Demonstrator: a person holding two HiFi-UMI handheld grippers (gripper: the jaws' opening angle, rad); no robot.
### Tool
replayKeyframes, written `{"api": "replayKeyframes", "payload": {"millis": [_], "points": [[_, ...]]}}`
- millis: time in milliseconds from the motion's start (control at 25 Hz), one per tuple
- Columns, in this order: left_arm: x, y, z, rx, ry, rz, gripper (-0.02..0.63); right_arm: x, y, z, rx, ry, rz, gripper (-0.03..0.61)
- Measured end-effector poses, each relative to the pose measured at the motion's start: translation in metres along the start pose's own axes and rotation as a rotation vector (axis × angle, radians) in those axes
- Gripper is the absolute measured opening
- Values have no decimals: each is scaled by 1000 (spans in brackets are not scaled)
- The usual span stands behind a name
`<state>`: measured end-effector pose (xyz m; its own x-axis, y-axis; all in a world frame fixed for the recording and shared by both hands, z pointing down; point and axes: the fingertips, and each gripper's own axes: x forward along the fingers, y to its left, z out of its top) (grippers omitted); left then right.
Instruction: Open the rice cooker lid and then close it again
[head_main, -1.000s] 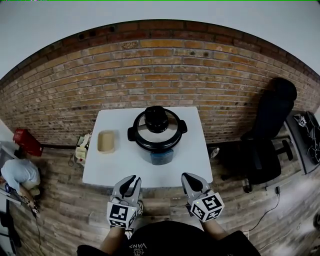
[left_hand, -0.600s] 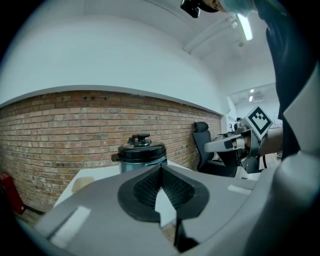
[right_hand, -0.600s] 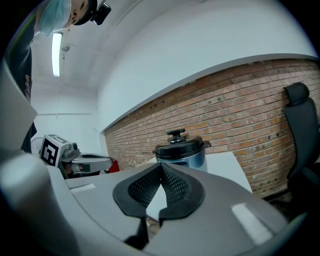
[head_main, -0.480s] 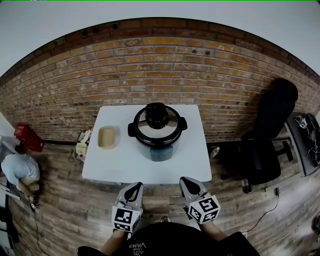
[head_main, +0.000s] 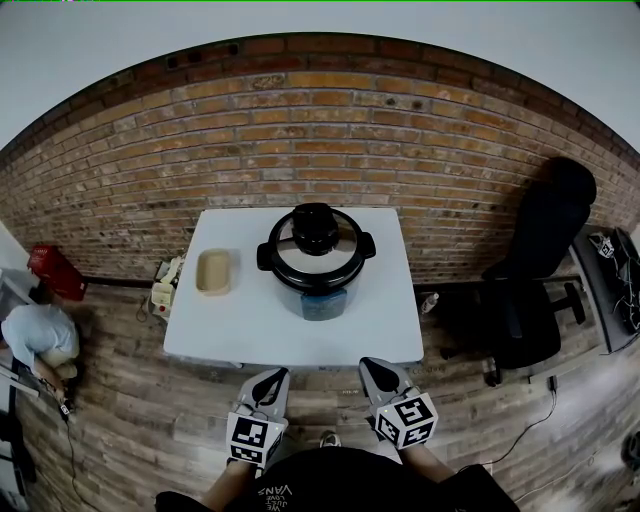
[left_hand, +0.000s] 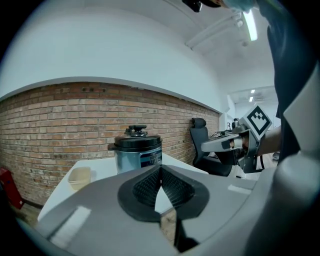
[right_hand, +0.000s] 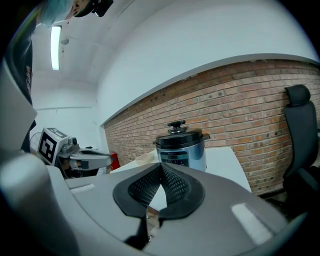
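Rice cooker (head_main: 316, 290): round, silver-bodied pot with a blue front panel and black side handles. It stands upright on the white square table (head_main: 240, 325), with the red brick wall (head_main: 320, 130) behind it.
Lid (head_main: 340, 262): shiny metal disc with a black knob (head_main: 314, 228) on top. It sits flat on the cooker, closed as far as any view shows.
Left gripper (head_main: 275, 373): grey two-jaw claw with a marker cube. Jaws are pressed together with nothing between them. It is held on the person's side of the cooker, off the table's near edge and well apart from it.
Right gripper (head_main: 368, 363): same build. Jaws are also pressed together and empty. It is level with the left one and equally far from the cooker.
Beige tub (head_main: 213, 272): small shallow plastic dish on the table to the cooker's left, not touching it.
Black office chair (head_main: 525, 300): on the floor to the cooker's right.
Step in hand: not settled. A closed lid with both claws held back fits either a lid waiting to be lifted or one set down again.
Next move: none to name. If the lid is handled, the knob is the plain hold, and the jaws would need to part first.
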<state>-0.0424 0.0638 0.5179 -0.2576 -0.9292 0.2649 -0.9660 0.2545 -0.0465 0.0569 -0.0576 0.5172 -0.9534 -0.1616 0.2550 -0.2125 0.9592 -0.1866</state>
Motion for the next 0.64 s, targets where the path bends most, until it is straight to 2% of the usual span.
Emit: {"api": "replayKeyframes", "payload": {"millis": [640], "points": [[5, 11, -1, 17, 3, 4, 2, 8, 1, 3, -6, 0, -15, 5]]}}
